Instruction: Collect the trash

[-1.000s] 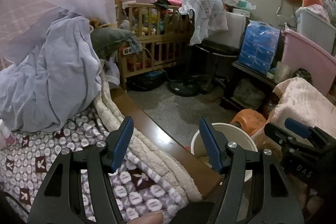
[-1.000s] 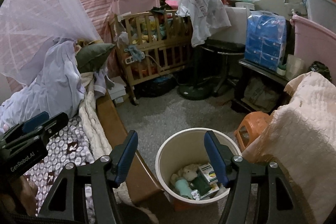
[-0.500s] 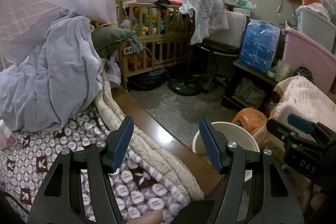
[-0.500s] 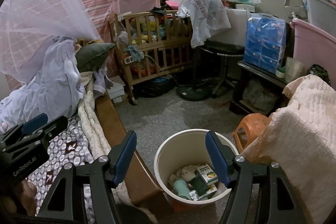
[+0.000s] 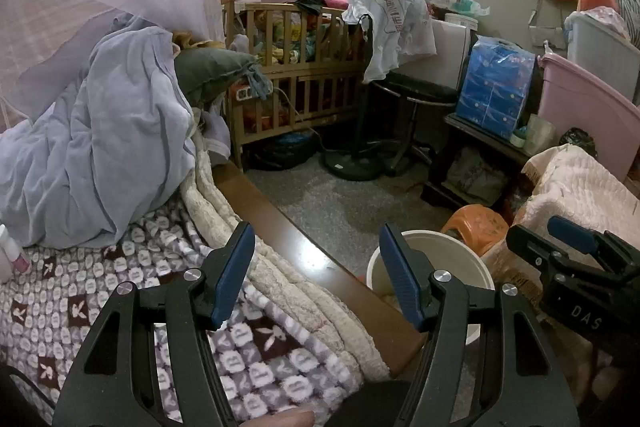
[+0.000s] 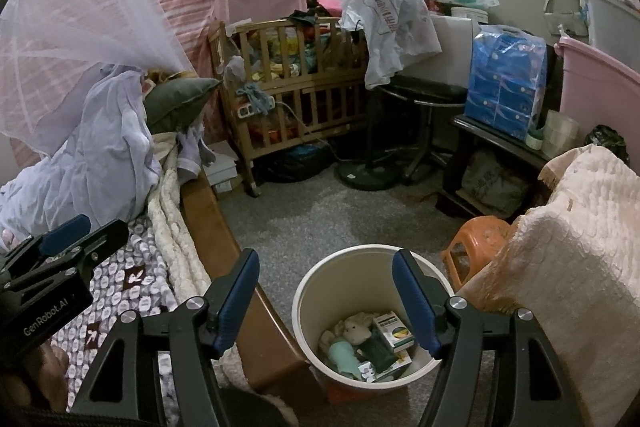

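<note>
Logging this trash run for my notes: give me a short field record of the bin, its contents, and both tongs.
bin: cream round bin on the floor, beside the wooden bed edge
contents: green-and-white carton, teal item, crumpled pale wad
left tongs: open, empty, over the patterned blanket and bed edge
right tongs: open, empty, above the bin
nearby: orange stool
</note>
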`<act>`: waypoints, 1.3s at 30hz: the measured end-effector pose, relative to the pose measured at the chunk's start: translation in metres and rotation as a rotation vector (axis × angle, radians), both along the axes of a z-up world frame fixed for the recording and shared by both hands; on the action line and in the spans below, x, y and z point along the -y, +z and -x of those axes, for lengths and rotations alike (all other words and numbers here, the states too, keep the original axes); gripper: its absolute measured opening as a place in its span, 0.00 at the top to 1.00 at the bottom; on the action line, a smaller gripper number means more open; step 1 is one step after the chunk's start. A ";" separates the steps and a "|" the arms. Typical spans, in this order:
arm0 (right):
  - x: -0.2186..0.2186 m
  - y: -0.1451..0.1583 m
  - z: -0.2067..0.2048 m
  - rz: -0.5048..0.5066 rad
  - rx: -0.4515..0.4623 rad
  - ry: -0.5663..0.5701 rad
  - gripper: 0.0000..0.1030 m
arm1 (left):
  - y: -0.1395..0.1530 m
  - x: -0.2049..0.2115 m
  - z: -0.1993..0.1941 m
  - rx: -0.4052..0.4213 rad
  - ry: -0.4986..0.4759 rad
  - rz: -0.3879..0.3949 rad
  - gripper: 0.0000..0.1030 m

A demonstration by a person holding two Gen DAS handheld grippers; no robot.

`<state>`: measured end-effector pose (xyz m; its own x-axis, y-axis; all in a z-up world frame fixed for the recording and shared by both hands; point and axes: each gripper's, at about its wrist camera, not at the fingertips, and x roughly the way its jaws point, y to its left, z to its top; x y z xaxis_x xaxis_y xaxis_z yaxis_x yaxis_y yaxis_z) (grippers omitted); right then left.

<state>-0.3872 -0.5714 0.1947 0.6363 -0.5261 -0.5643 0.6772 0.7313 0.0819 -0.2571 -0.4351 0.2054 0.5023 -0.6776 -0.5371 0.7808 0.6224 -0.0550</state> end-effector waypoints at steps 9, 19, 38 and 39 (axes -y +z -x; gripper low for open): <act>0.002 -0.001 -0.001 -0.002 -0.001 0.002 0.35 | -0.003 0.002 -0.001 -0.010 0.000 -0.006 0.38; 0.003 -0.003 -0.002 0.000 -0.014 0.009 0.35 | -0.007 0.005 -0.002 -0.025 0.002 -0.017 0.38; 0.013 -0.009 -0.006 -0.018 -0.023 0.023 0.34 | -0.011 0.008 -0.004 -0.026 0.001 -0.024 0.38; 0.014 -0.009 -0.006 -0.017 -0.022 0.023 0.34 | -0.011 0.008 -0.003 -0.024 0.001 -0.024 0.38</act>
